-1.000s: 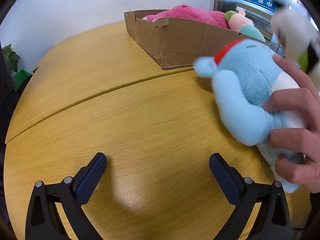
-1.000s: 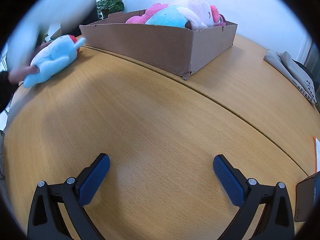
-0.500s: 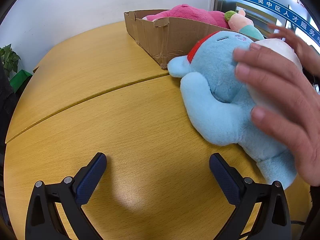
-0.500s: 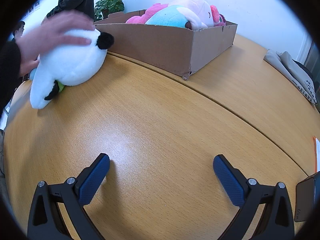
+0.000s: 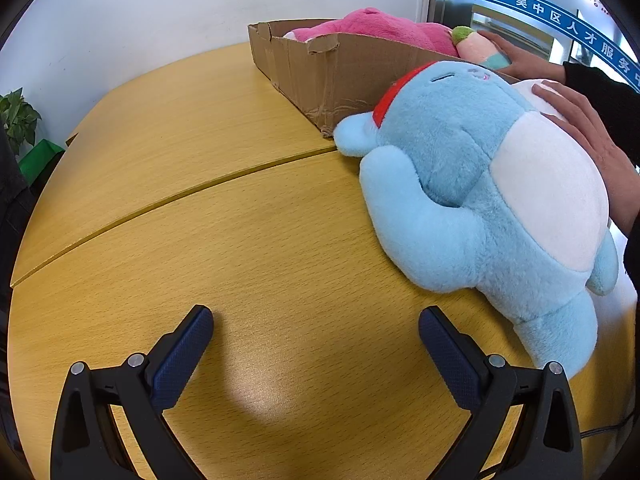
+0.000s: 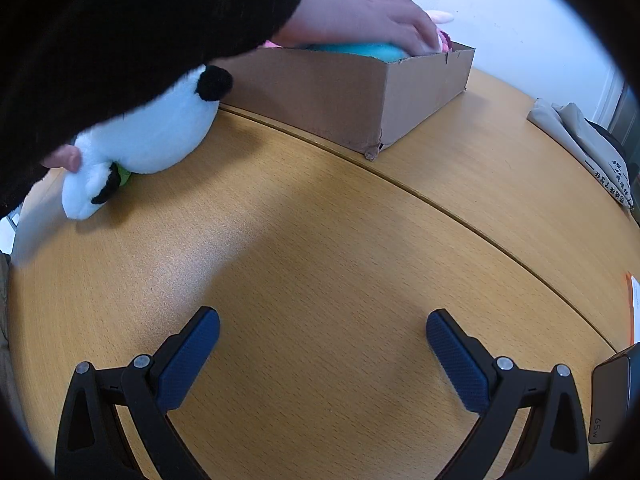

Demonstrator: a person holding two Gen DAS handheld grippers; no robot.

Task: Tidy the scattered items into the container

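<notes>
A light-blue plush toy (image 5: 472, 184) with a white belly and red collar lies on the wooden table at the right, a person's hand (image 5: 588, 136) resting on it. Behind it stands an open cardboard box (image 5: 344, 76) holding pink and other soft toys. My left gripper (image 5: 316, 332) is open and empty, low over the table, left of the plush. In the right wrist view a white plush with black ears (image 6: 148, 140) lies left of the box (image 6: 360, 92). A sleeved arm reaches across into the box, hand (image 6: 360, 16) on the toys. My right gripper (image 6: 322, 332) is open and empty.
A seam runs across the table (image 6: 320, 240). Folded light cloth (image 6: 580, 140) lies at the far right edge, a dark device (image 6: 612, 396) and an orange-edged paper (image 6: 634, 296) at the right. A potted plant (image 5: 18, 120) stands beyond the table's left edge.
The person set the blue plush and then the white plush down on the table by the box, and now reaches one hand into the box. Both grippers stayed still and open.
</notes>
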